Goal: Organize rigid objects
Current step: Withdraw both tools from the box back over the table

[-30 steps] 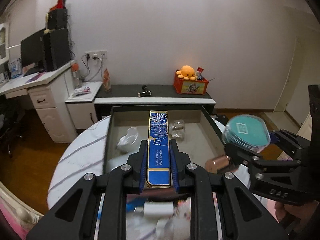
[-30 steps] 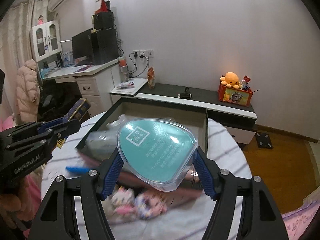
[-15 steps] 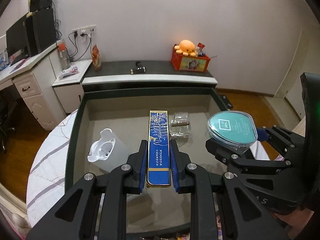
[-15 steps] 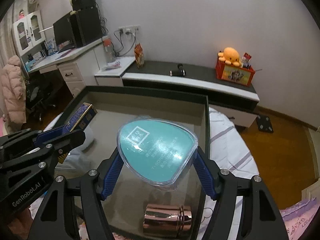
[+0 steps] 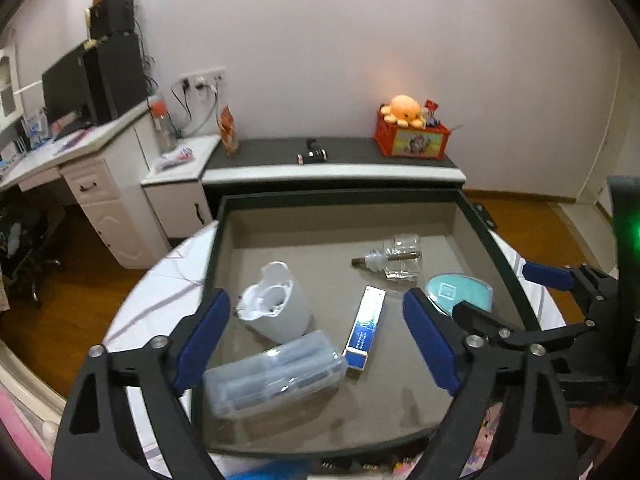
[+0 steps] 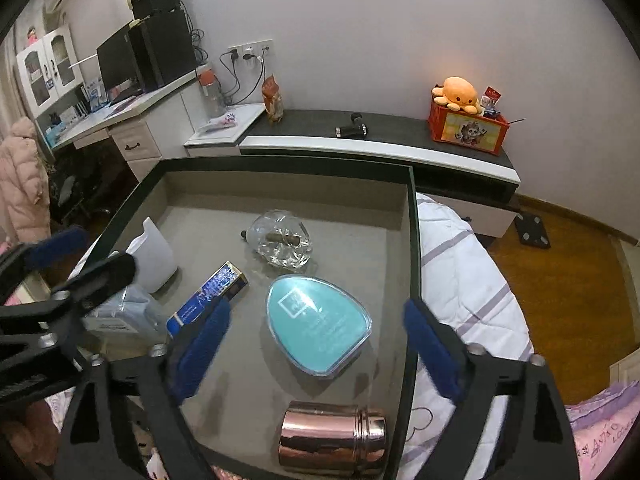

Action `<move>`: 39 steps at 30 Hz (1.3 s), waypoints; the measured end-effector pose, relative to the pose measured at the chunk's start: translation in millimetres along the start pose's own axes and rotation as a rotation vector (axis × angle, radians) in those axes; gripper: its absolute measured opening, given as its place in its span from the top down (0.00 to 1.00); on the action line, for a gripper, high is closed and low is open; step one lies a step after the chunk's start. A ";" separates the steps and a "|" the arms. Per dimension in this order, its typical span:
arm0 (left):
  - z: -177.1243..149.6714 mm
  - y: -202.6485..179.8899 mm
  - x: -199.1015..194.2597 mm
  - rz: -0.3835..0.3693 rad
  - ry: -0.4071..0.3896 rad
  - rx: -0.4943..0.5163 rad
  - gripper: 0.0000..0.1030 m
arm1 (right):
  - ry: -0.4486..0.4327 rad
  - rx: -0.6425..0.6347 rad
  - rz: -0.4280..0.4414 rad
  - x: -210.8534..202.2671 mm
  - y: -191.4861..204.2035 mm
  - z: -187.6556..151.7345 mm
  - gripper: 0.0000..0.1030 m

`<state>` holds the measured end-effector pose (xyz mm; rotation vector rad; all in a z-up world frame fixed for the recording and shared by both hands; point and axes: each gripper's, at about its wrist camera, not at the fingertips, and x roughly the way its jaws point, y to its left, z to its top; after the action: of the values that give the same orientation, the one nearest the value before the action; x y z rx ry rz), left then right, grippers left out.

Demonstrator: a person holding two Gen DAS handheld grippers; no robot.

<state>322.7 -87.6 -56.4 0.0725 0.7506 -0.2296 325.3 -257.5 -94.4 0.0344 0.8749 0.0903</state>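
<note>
A dark-rimmed tray (image 5: 340, 197) (image 6: 412, 240) sits on the round table. In it lie a long blue box (image 5: 365, 327) (image 6: 206, 300), a teal case in clear plastic (image 5: 458, 293) (image 6: 318, 326), a glass bottle (image 5: 394, 257) (image 6: 280, 242), a white cup (image 5: 276, 306) (image 6: 154, 256), a clear plastic box (image 5: 276, 372) (image 6: 124, 310) and a copper-coloured can (image 6: 332, 438). My left gripper (image 5: 316, 344) is open and empty above the blue box. My right gripper (image 6: 316, 348) is open and empty above the teal case.
The table wears a white striped cloth (image 6: 460, 280). Behind the tray stands a low dark cabinet (image 5: 332, 160) with an orange toy box (image 5: 412, 136). A white desk (image 5: 60, 160) with a monitor is at the left. Wooden floor (image 6: 560, 280) lies to the right.
Both grippers have opened. The blue box has dropped from the left gripper and the teal case from the right one; both now lie in the tray.
</note>
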 end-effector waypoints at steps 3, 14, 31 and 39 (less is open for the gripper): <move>-6.7 1.5 -26.3 0.038 -0.056 0.016 0.00 | -0.034 0.024 0.014 -14.4 0.3 -5.4 0.00; -43.3 3.3 -121.3 0.124 -0.190 0.001 0.00 | -0.227 0.083 -0.006 -120.5 27.6 -56.0 0.00; -149.2 18.0 -252.7 0.186 -0.305 -0.087 0.00 | -0.426 0.124 -0.065 -255.5 62.8 -186.9 0.00; -186.6 9.5 -256.0 0.199 -0.267 -0.054 0.00 | -0.437 0.073 -0.050 -265.0 86.6 -204.1 0.00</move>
<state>19.3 -4.7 -17.9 0.0630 0.4793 -0.0278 -6.0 -197.4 -16.7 0.0972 0.4418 0.0025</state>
